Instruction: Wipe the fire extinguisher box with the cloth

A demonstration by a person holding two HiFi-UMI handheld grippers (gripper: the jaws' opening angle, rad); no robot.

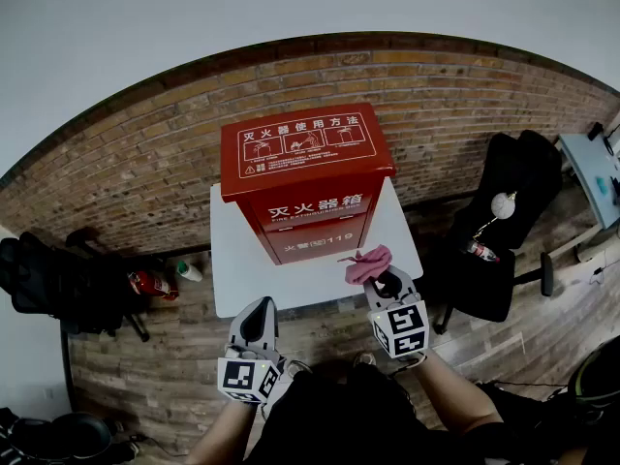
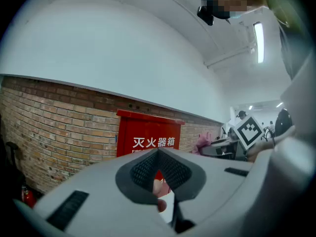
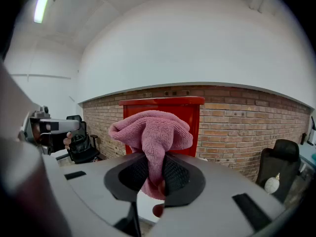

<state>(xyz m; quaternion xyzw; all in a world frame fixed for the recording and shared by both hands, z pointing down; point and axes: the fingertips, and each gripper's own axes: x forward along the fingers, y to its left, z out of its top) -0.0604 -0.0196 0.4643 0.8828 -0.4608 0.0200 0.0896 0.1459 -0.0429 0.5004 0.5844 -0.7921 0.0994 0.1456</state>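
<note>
The red fire extinguisher box (image 1: pixel 306 177) with white Chinese lettering stands upright on a small white table (image 1: pixel 232 264) against a brick wall. My right gripper (image 1: pixel 387 279) is shut on a bunched pink cloth (image 1: pixel 369 263), held just off the box's lower right front corner. In the right gripper view the cloth (image 3: pixel 150 132) bulges above the jaws, with the box (image 3: pixel 190 115) behind it. My left gripper (image 1: pixel 259 308) hovers at the table's near edge, left of the right one, shut and empty. The left gripper view faces the box (image 2: pixel 148 137), and the cloth (image 2: pixel 203 141) shows to its right.
A black office chair (image 1: pixel 504 221) stands right of the table with a white object and a bottle on it. A small red extinguisher (image 1: pixel 145 282) and a spray bottle (image 1: pixel 188 271) lie on the floor at left, near dark gear (image 1: pixel 48 284). A desk corner (image 1: pixel 593 174) is far right.
</note>
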